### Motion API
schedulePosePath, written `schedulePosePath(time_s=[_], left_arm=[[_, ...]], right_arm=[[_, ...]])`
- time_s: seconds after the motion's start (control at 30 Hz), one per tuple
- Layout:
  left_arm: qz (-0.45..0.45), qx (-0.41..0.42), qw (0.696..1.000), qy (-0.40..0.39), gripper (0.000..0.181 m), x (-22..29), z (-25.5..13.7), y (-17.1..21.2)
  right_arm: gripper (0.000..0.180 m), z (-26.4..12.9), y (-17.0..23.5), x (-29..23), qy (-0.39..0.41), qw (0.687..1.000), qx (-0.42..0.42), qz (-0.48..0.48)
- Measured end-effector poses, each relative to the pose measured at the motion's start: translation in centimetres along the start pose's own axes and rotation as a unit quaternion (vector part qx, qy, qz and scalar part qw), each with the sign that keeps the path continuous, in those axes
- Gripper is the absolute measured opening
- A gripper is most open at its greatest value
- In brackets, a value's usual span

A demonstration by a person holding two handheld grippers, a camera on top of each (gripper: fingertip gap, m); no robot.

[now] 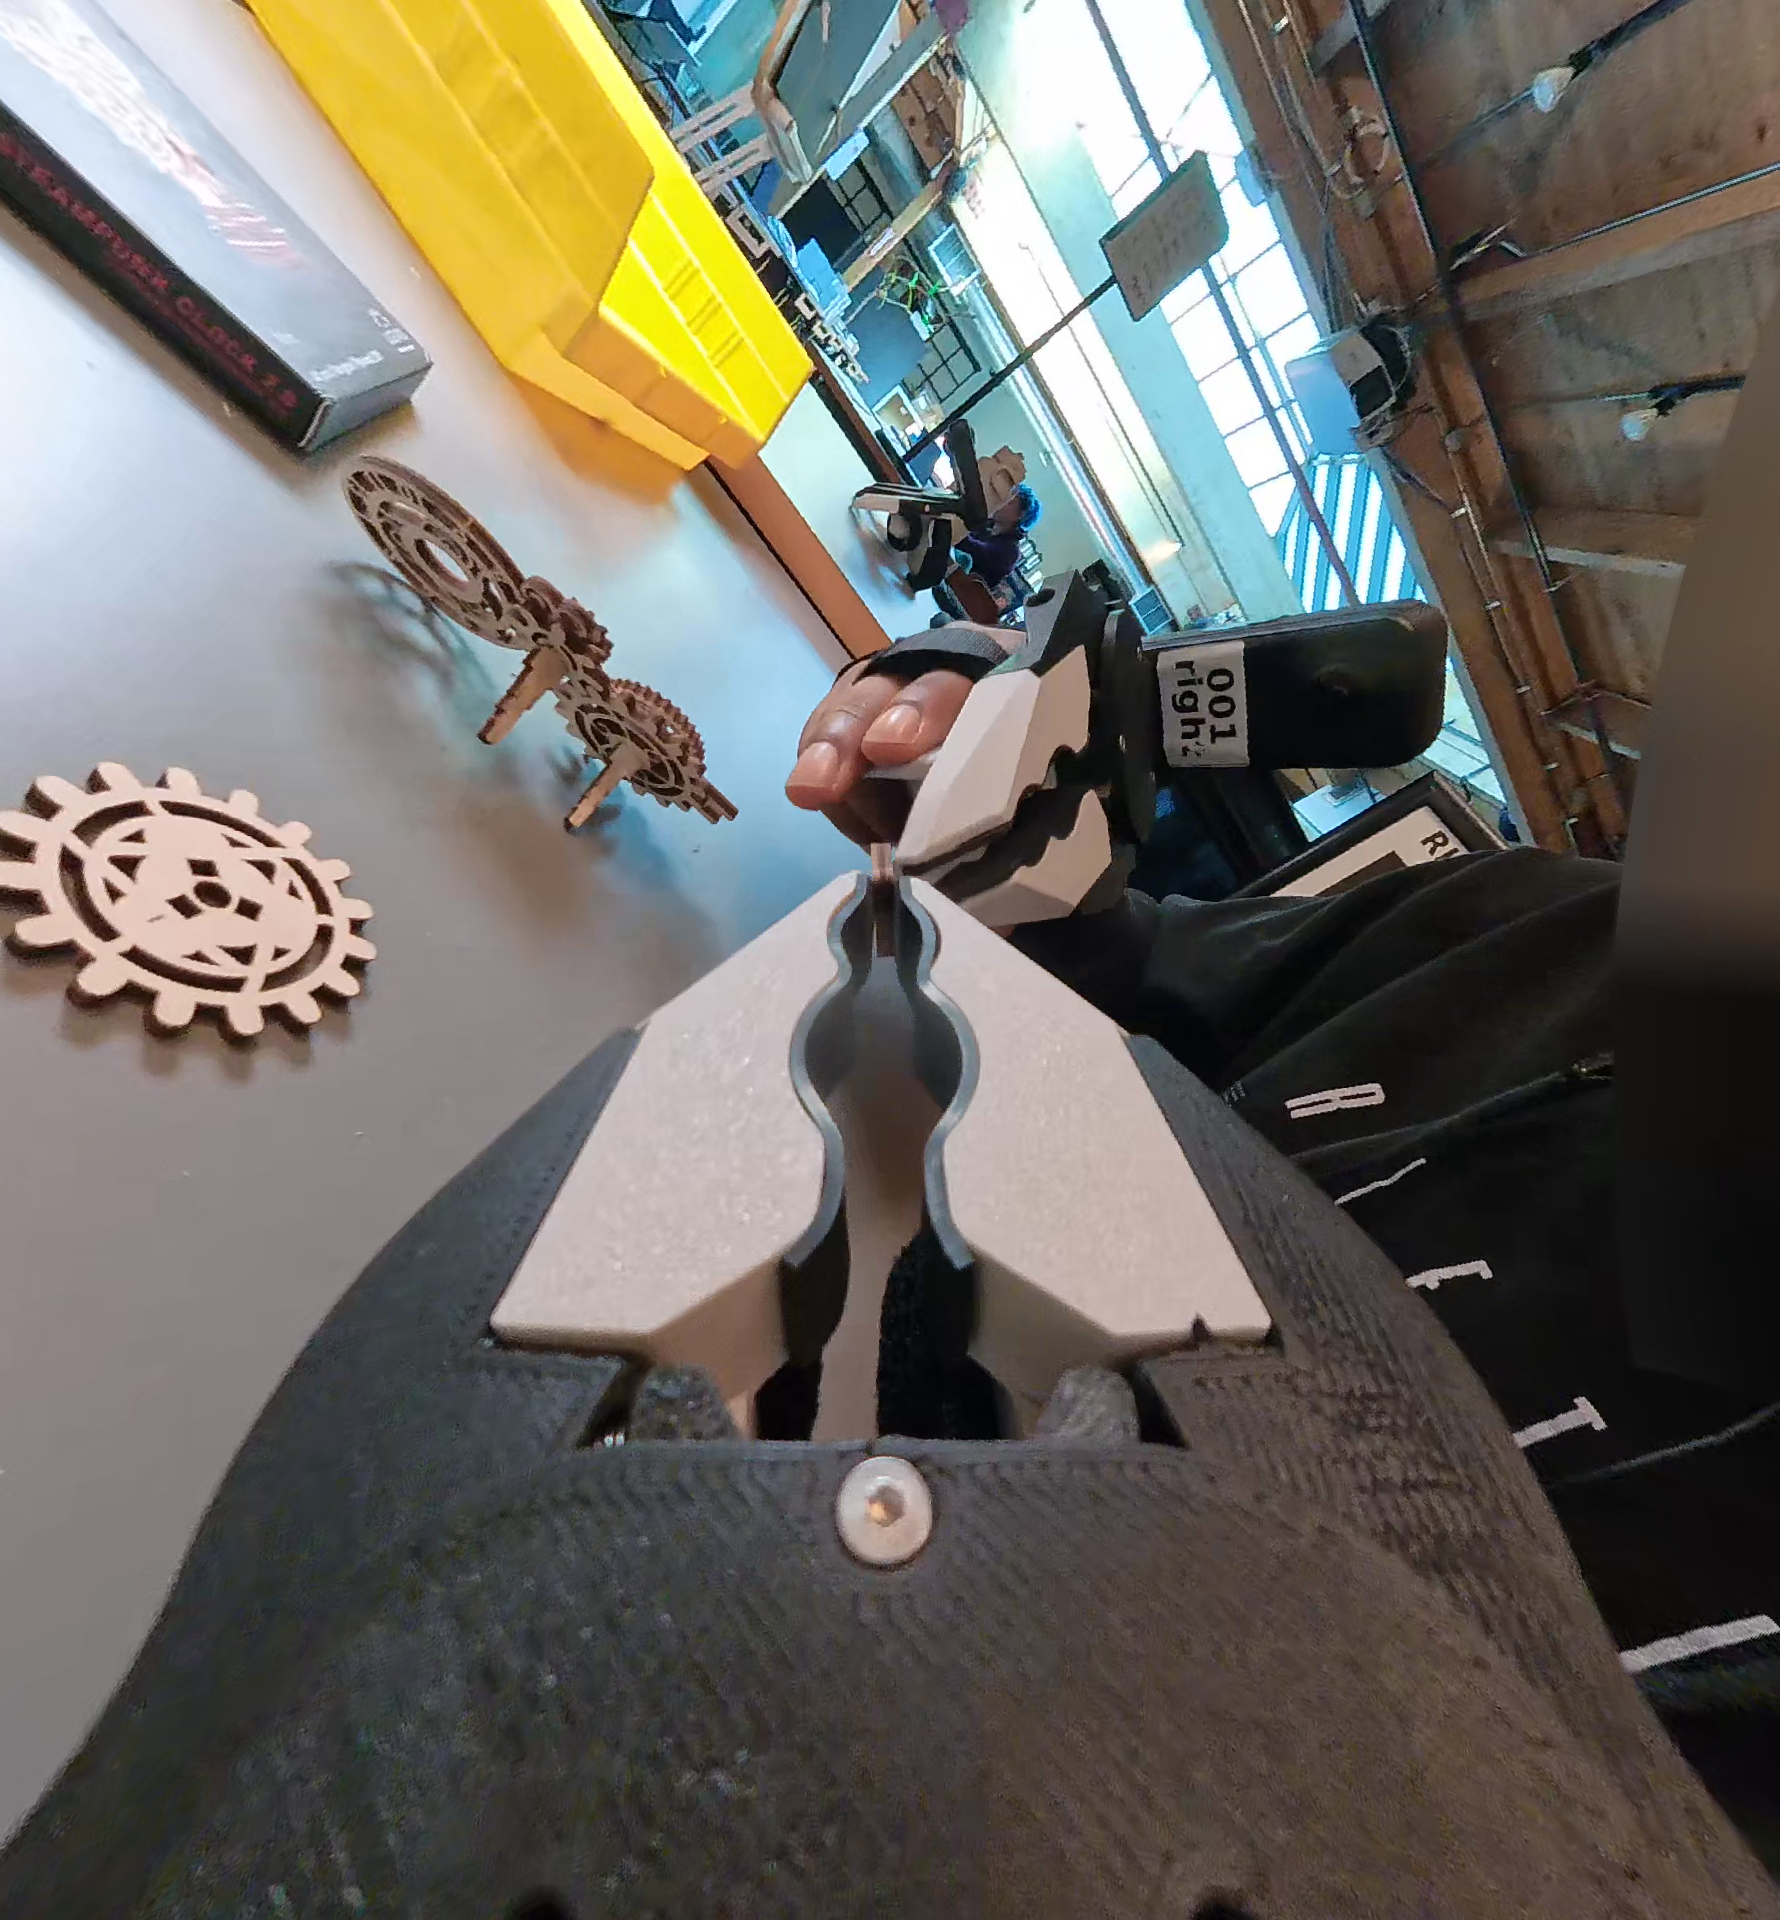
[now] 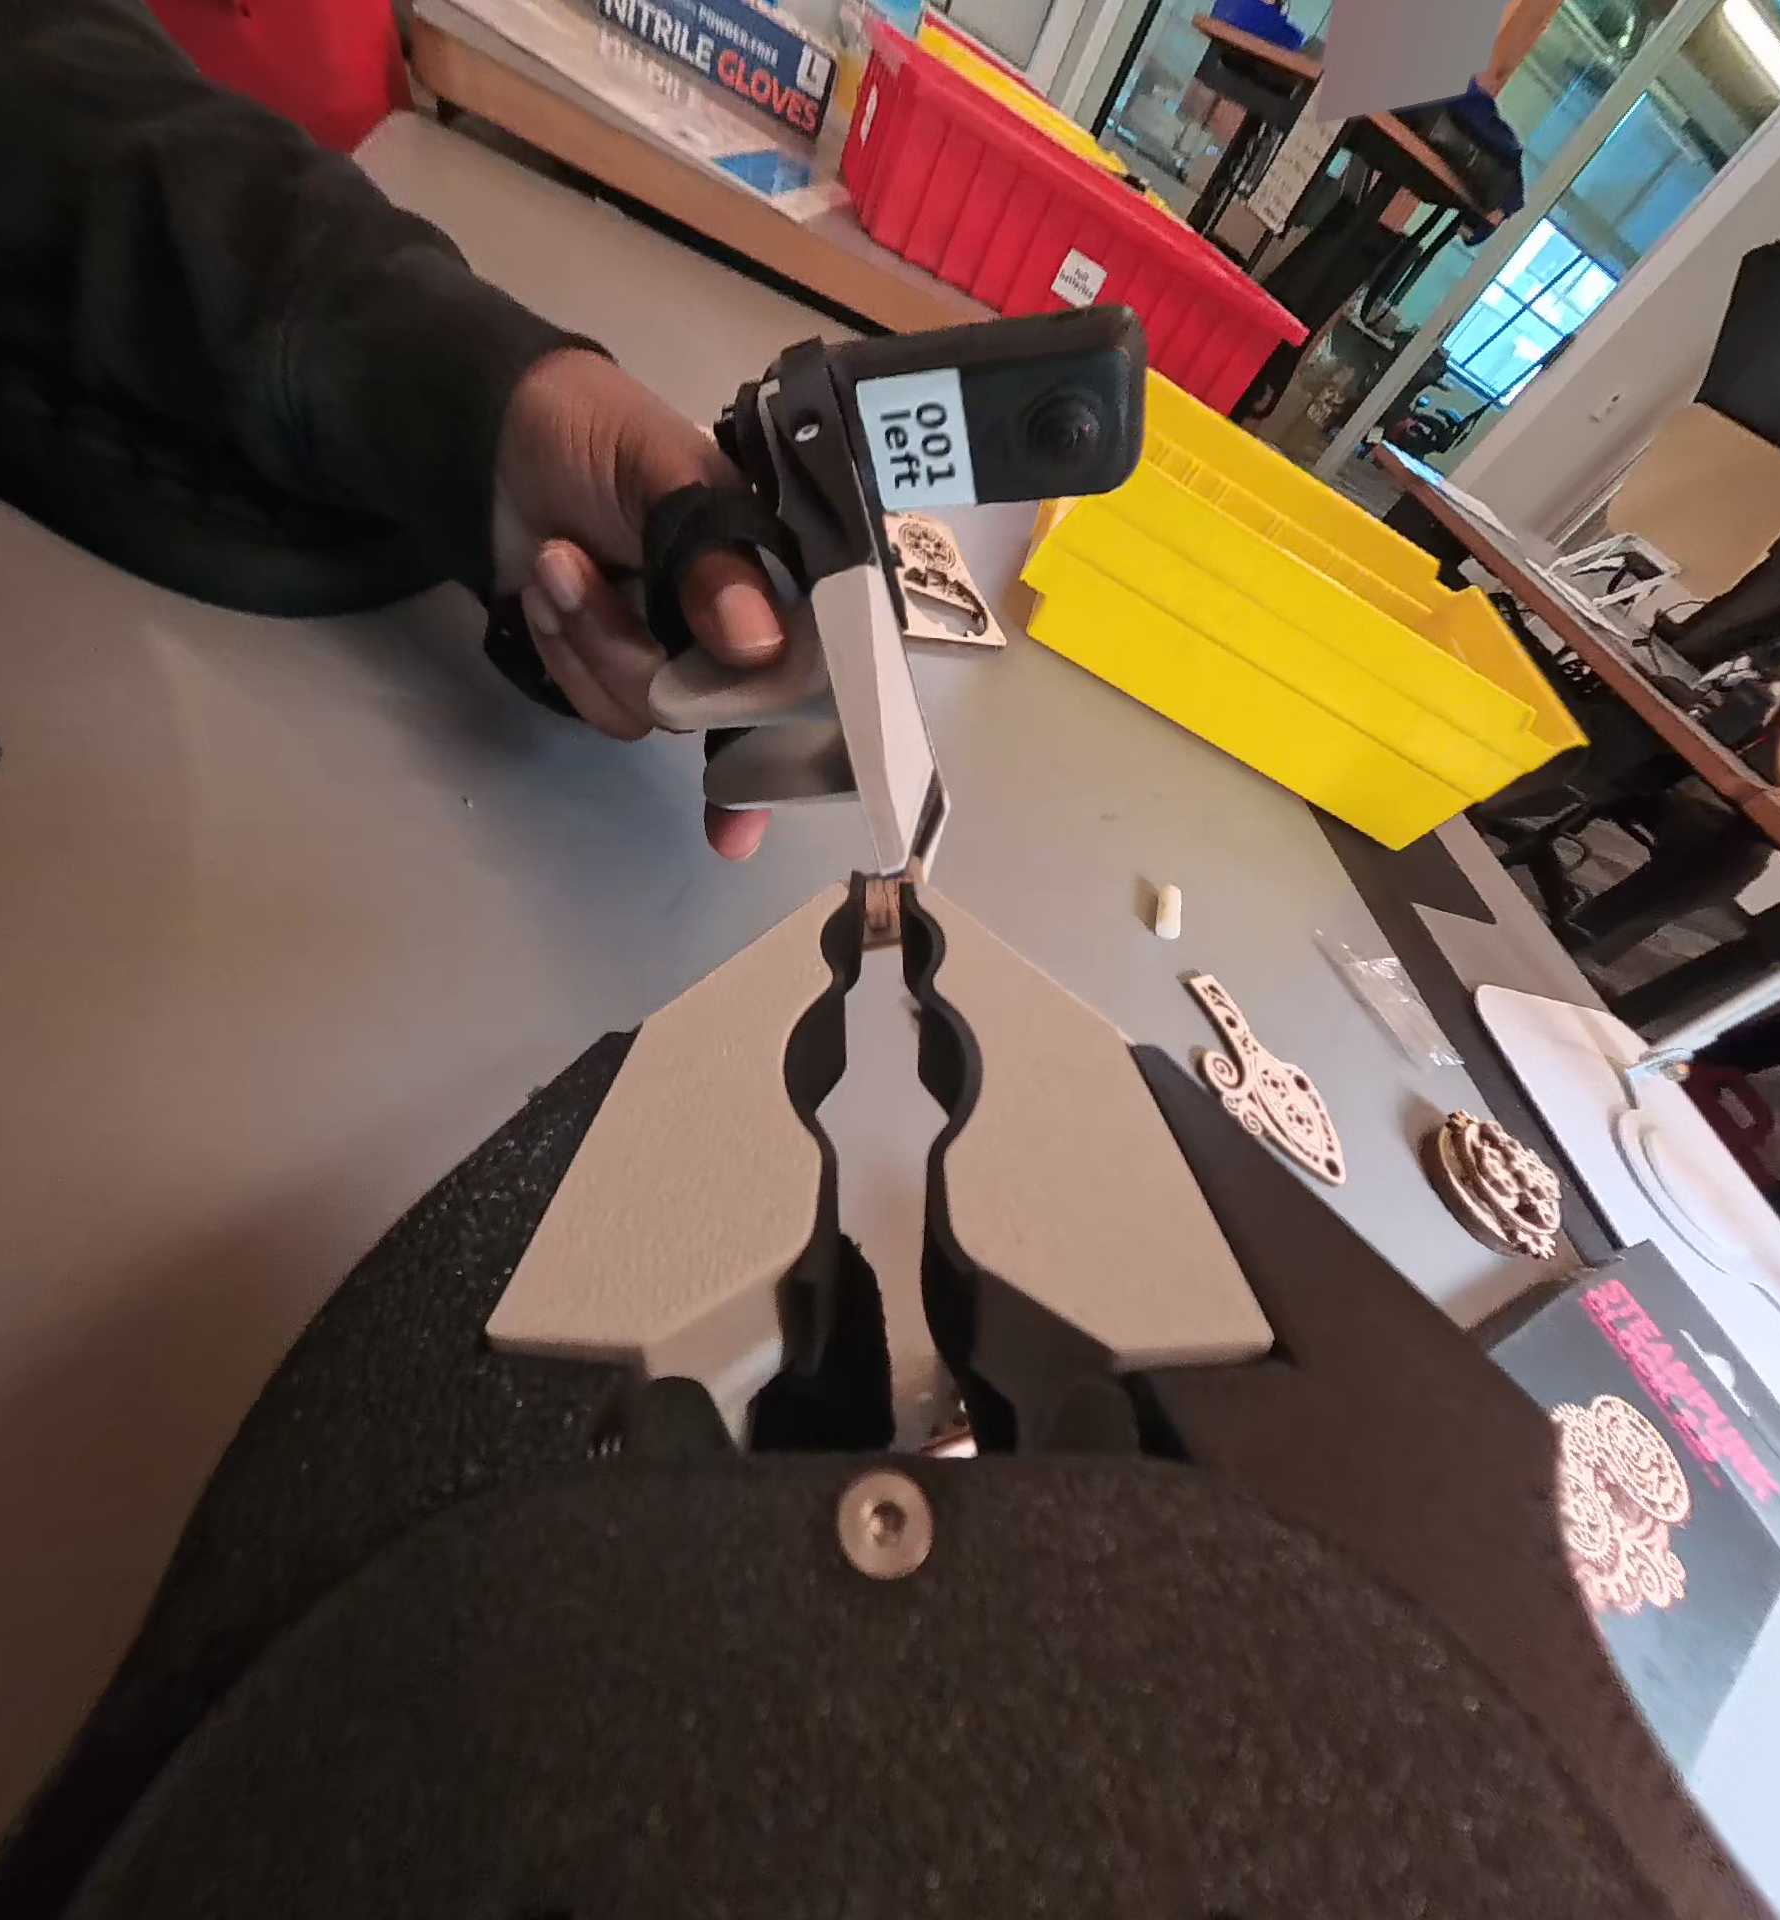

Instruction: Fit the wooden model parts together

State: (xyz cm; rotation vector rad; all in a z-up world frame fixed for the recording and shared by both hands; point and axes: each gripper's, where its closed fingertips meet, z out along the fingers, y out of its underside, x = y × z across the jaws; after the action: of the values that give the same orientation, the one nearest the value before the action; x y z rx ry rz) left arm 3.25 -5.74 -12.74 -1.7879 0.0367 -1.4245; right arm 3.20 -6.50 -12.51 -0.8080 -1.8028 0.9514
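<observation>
1. Workshop setting: grey desk (image 1: pixel 190 1195) in the foreground, large windows and timber beams in the background.
2. Left hand-held gripper (image 1: pixel 883 894): tips pinched on a small wooden peg (image 1: pixel 882 914), held up off the desk.
3. Right hand-held gripper (image 2: pixel 878 902): tips nipped onto a small wooden piece (image 2: pixel 878 914) too, meeting the left gripper's tips nose to nose. Cannot tell if both clamp one peg or two mating parts.
4. Large pale wooden gear (image 1: pixel 177 899) lies flat on the desk, left in the left wrist view.
5. Partly built gear assembly (image 1: pixel 543 644) stands beyond it, pegs sticking out.
6. Dark kit box (image 1: pixel 169 229) far left; yellow bin (image 1: pixel 553 208) just beside it.
7. Right wrist view: ornate flat wooden piece (image 2: pixel 1270 1081), small stacked gear (image 2: pixel 1499 1184) and a white peg-like stub (image 2: pixel 1164 912) lie on the desk to the right.
8. Red bin (image 2: pixel 1052 218) on the far side.
</observation>
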Motion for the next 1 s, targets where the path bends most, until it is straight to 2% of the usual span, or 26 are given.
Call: schedulePosePath(time_s=[0.43, 0.77, 1.0], left_arm=[[-0.039, 0.009, 0.999, 0.008, 0.001, -0.4, -0.1, -0.1], [-0.027, 0.019, 0.999, -0.011, 0.001, -0.7, -0.4, -0.5], [-0.012, 0.014, 0.999, -0.027, 0.001, -0.9, -0.4, -0.4]], right_arm=[[0.0, 0.5, 0.5, 0.0, 0.015, 0.999, -0.018, -0.037], [0.0, 0.6, -0.4, -0.8, -0.011, 1.0, 0.009, -0.002], [0.004, 0.8, 0.4, 0.4, 0.026, 1.0, -0.015, -0.001]])
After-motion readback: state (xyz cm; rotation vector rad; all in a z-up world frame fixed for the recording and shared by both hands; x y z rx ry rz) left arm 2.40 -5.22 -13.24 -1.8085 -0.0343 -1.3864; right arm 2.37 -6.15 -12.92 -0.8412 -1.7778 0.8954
